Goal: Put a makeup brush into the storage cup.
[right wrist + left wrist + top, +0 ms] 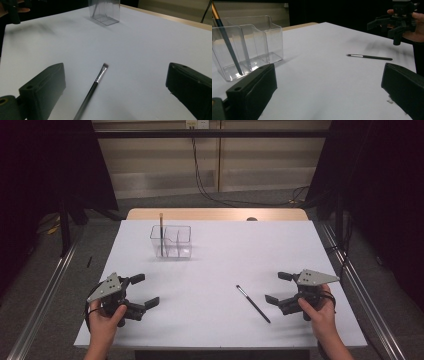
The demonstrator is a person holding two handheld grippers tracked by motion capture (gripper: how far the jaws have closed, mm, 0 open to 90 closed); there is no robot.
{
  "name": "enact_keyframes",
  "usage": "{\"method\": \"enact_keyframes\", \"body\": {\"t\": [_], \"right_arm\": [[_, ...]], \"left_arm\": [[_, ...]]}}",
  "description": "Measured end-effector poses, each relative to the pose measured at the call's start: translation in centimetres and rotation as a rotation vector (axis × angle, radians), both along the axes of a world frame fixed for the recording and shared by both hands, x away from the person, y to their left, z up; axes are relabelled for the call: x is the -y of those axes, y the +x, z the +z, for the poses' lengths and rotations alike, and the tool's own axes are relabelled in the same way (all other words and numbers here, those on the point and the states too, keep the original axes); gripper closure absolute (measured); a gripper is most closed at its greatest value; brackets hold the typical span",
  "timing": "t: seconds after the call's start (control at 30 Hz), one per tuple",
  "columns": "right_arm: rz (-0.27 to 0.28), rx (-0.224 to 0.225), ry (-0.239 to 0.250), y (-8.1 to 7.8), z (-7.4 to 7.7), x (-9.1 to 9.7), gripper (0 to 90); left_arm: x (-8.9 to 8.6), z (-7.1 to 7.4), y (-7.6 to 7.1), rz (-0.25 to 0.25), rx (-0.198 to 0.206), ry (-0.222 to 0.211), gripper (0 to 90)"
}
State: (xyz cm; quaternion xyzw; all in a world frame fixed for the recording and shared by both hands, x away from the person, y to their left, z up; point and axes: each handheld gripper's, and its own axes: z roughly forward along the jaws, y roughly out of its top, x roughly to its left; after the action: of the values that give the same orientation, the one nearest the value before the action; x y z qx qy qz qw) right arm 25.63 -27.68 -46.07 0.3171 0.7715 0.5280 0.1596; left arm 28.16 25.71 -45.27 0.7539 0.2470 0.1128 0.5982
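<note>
A thin black make-up brush (253,303) (369,57) (92,90) lies flat on the white table, bristles toward the far left. My right gripper (279,287) (115,100) stands open just to its right, the handle end lying between its jaws in the right gripper view. A clear plastic organiser (171,241) (244,47) (105,11) with compartments stands at the back left. A pencil-like stick with a blue shaft and orange top (161,234) (227,42) leans in its left compartment. My left gripper (145,291) (329,97) is open and empty near the front left.
The white table top (220,255) ends in a wooden strip (215,214) at the back. A small dark thing (252,219) sits on that strip. Metal rails run along the floor on both sides, and cables hang by the far wall.
</note>
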Motion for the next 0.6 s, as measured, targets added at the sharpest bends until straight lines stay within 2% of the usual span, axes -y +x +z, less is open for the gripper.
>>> {"method": "enact_keyframes", "body": {"t": [0.33,0.6], "right_arm": [[0.006,-0.052,-0.079,0.4,-0.2,-1.2,2.1],[0.006,-0.116,-0.139,0.8,-0.1,-1.8,2.2]], "left_arm": [[-0.2,-0.2,0.1,0.004,-0.001,0.01,0.1],[0.0,-0.3,0.2,0.002,-0.01,0.012,0.1]]}}
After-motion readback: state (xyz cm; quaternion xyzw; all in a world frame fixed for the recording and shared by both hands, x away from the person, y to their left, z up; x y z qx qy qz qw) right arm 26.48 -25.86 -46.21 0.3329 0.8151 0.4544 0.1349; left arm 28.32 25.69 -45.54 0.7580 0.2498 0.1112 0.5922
